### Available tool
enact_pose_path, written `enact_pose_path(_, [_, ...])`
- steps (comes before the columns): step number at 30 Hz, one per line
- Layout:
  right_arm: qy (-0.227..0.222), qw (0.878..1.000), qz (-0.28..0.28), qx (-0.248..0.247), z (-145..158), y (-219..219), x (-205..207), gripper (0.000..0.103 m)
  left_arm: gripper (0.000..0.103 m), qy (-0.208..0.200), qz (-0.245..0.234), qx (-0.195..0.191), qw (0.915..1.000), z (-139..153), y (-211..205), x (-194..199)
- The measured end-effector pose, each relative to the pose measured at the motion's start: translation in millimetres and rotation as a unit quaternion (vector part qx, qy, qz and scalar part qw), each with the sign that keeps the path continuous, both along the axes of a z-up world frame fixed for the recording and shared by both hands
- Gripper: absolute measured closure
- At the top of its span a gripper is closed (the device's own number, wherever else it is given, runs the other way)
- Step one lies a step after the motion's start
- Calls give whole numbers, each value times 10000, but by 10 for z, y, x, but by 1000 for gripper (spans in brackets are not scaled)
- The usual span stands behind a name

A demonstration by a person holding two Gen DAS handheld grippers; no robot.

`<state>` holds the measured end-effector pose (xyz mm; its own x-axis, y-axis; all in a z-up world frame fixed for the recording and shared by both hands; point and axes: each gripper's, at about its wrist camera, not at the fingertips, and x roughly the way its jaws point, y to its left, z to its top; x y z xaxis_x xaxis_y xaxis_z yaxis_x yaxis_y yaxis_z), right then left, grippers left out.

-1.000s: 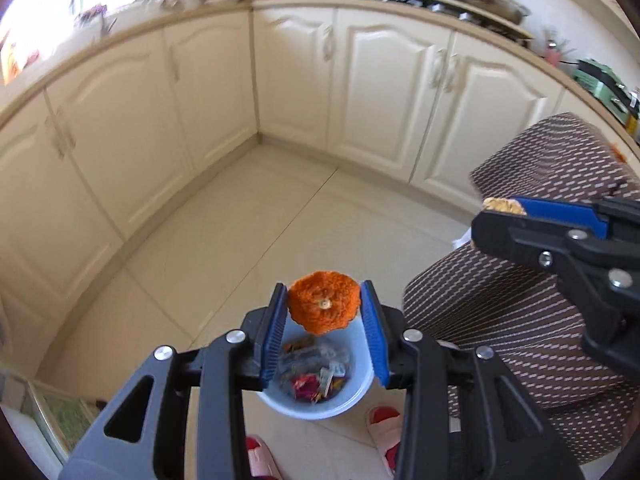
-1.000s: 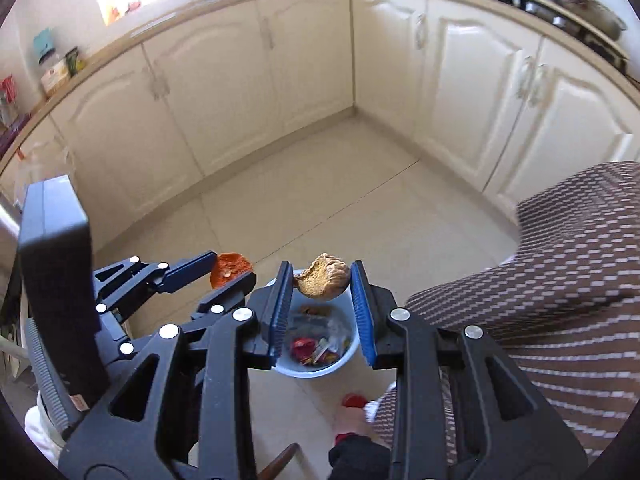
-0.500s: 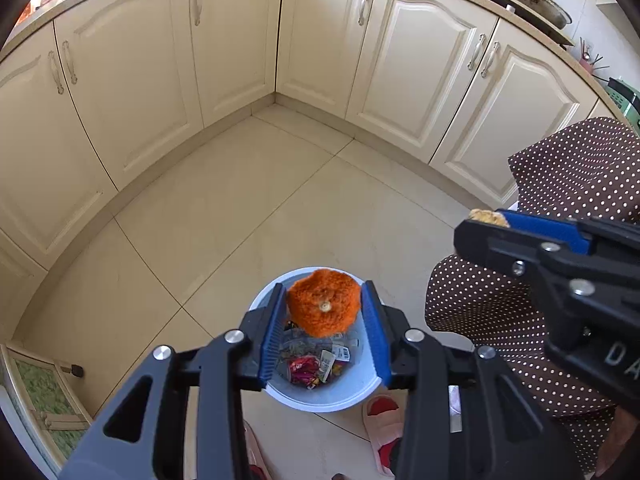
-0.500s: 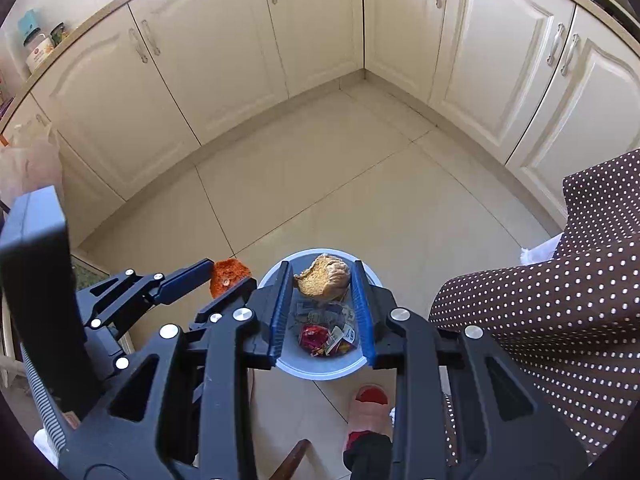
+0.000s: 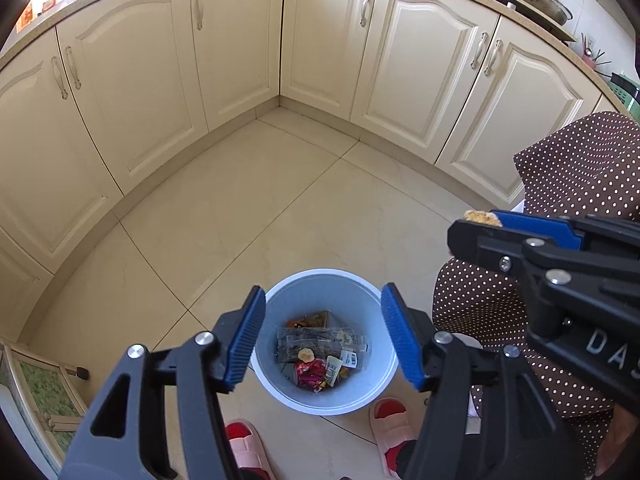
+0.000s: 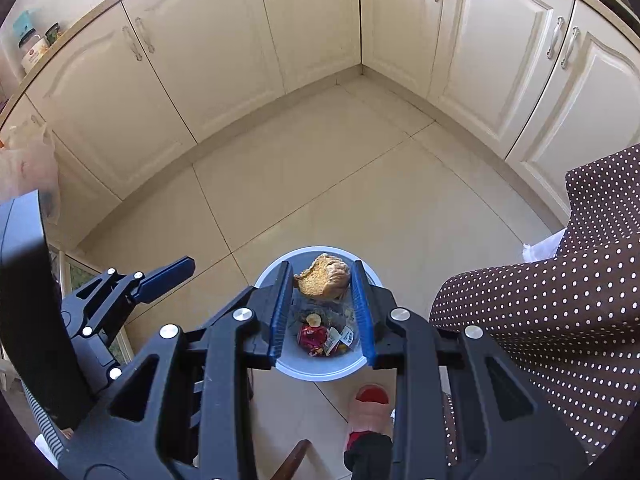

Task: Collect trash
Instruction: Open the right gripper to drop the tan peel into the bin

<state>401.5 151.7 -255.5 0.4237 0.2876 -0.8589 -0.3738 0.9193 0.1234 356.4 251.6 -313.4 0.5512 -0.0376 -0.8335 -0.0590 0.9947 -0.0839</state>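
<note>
A pale blue bin (image 5: 340, 296) stands on the tiled floor and holds wrappers (image 5: 320, 360) and a small orange scrap (image 5: 306, 354). Directly above it hangs my left gripper (image 5: 323, 295); its jaws are opening and nothing is between them. In the right wrist view my right gripper (image 6: 320, 270) is shut on a crumpled tan-brown peel (image 6: 324, 278), which hangs over the far rim of the bin (image 6: 320, 374). The left gripper (image 6: 176, 272) shows there on the left, and the right gripper (image 5: 480, 220) shows in the left wrist view on the right.
Cream cabinets (image 5: 328, 44) wrap around the far corner. A person's feet in pink-and-red slippers (image 5: 390, 426) stand beside the bin, with brown polka-dot clothing (image 5: 580, 168) on the right. A low glass-fronted frame (image 5: 36, 392) sits at the lower left.
The left jaws have spread apart and the orange peel they held is gone from between them. Both grippers have sunk closer to the bin. The right gripper still holds its peel.
</note>
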Motion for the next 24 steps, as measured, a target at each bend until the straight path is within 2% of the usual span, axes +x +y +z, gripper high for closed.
enact_pose_path(24, [-58,9999,-91,52,24,2,57,72,44,-29,-19,-7,10000,35,44,-27])
